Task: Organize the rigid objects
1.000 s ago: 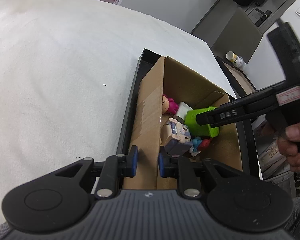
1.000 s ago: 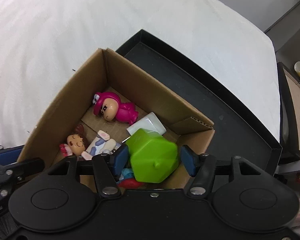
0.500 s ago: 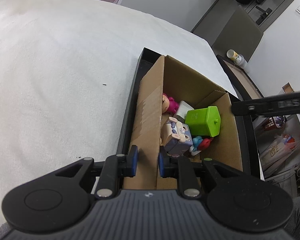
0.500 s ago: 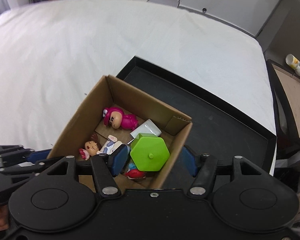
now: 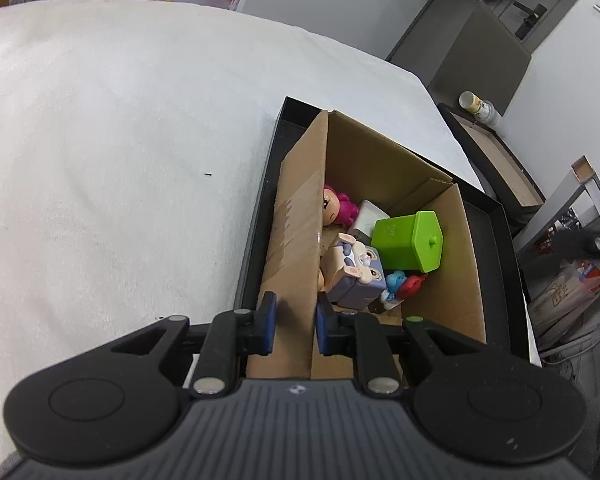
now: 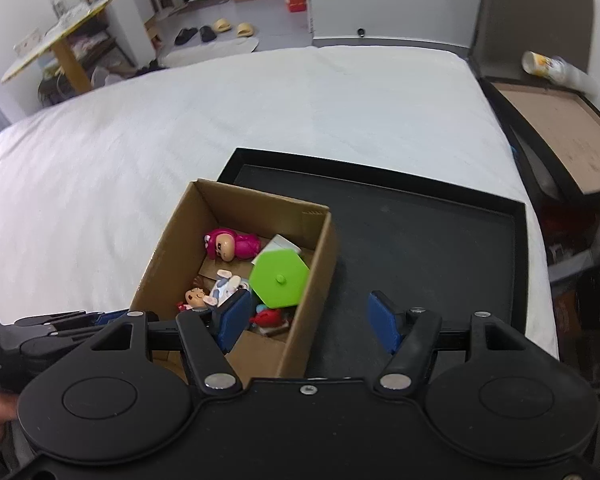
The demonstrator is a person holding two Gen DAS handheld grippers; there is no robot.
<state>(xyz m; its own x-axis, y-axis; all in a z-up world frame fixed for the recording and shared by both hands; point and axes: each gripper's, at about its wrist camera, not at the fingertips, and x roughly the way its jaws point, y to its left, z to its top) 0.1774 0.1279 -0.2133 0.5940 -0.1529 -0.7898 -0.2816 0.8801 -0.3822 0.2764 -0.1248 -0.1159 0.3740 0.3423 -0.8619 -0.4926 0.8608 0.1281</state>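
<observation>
We've got the left tool [image 5: 294,322] clenched on the near wall of the cardboard box [image 5: 300,240]; one blue pad sits outside the wall, the other inside, w/ the cardboard pinched between them. In the right wrist view that same tool shows at the lower left edge, gripping the box's near corner, w/ a bit of a hand below it at the frame edge.

Our right tool [image 6: 308,320] hangs above the box's right side, pointing steeply down. Its jaws are opening and nothing's between the pads: one pad is over the box interior, the other over the black tray [image 6: 420,240]. It's holding nothing.

The box stands in the left part of the tray, and the tray lies on a white bed [image 6: 180,120]. Inside the box, all lying loose:
- green hexagonal container [image 6: 278,278] w/ lid on, tipped on its side, against the right wall
- pink figure [image 6: 232,244] toward the far end
- white item [image 6: 284,243] just behind the green container, partly hidden
- bunny-eared figure [image 5: 354,270], touching the green container in the left wrist view
- brown-haired doll [image 6: 194,298] near the left wall
- small blue and red toy [image 5: 404,282] at the near end, under the green container's edge
</observation>
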